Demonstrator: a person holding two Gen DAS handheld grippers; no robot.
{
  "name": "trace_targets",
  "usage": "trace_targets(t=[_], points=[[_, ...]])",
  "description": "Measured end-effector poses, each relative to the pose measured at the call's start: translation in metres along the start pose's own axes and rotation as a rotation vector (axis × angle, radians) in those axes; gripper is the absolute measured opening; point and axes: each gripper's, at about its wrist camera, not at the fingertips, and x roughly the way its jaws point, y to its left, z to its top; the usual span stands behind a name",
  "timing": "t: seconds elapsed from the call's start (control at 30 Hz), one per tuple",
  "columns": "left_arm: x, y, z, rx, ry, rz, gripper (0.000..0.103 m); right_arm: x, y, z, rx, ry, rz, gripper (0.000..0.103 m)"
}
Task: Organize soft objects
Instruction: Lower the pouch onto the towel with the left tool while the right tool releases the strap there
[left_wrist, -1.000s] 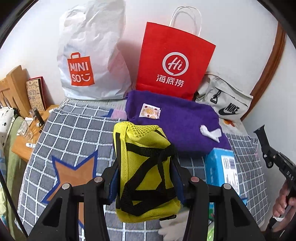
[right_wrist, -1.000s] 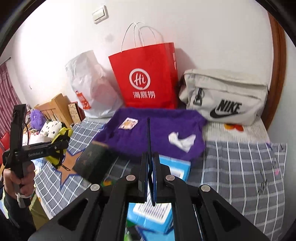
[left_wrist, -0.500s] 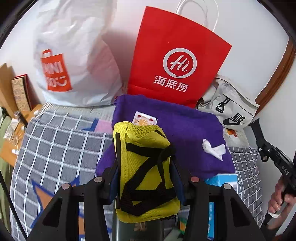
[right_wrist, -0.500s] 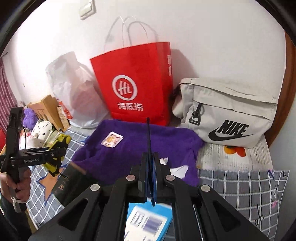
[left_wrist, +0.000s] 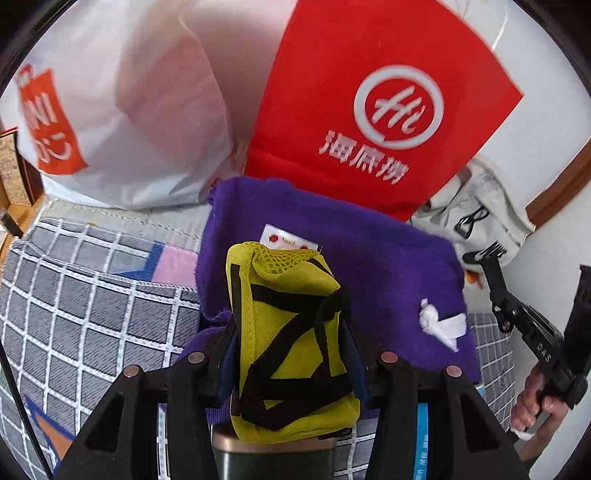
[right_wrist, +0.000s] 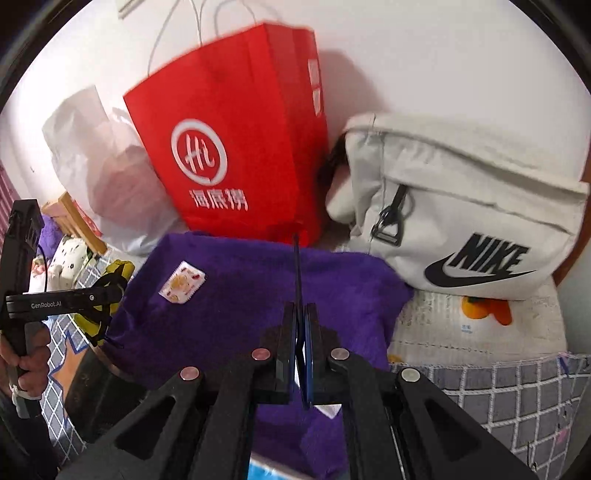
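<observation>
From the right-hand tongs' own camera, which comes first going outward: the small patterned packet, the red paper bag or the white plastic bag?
1. Small patterned packet, on the purple towel, left of the right tongs.
2. Red paper bag, upright behind the towel.
3. White plastic bag, far left.

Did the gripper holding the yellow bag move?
Yes. The left gripper, shut on the yellow mesh bag, has come closer to the red paper bag and now sits over the purple towel.

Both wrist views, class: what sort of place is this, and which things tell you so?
Probably a bedroom at home. A grey checked bedspread covers the surface, a folded purple fleece blanket lies on it, and a red paper shopping bag and a cream Nike fabric bag lean against the wall.
</observation>
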Motion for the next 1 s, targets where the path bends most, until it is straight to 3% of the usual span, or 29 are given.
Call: trace_targets(t=[0.43, 0.83, 0.9, 0.97, 1.0], points=[[0.049, -0.002, 0.009, 0.028, 0.121, 0.031, 0.048, 0.061, -0.027, -0.018, 0.061, 0.164, -0.005, 0.004], [0.067, -0.004, 0.005, 0.041, 0.15, 0.034, 0.056, 0.07, -0.028, -0.02, 0.051, 0.191, -0.027, 0.006], [0.068, -0.003, 0.004, 0.04, 0.155, 0.025, 0.06, 0.068, -0.023, -0.019, 0.034, 0.178, -0.028, 0.014], [0.068, -0.004, 0.004, 0.032, 0.162, 0.016, 0.063, 0.063, -0.02, -0.017, 0.025, 0.151, -0.038, 0.042], [0.066, -0.004, 0.004, 0.026, 0.164, 0.008, 0.065, 0.058, -0.018, -0.016, 0.021, 0.133, -0.042, 0.046]])
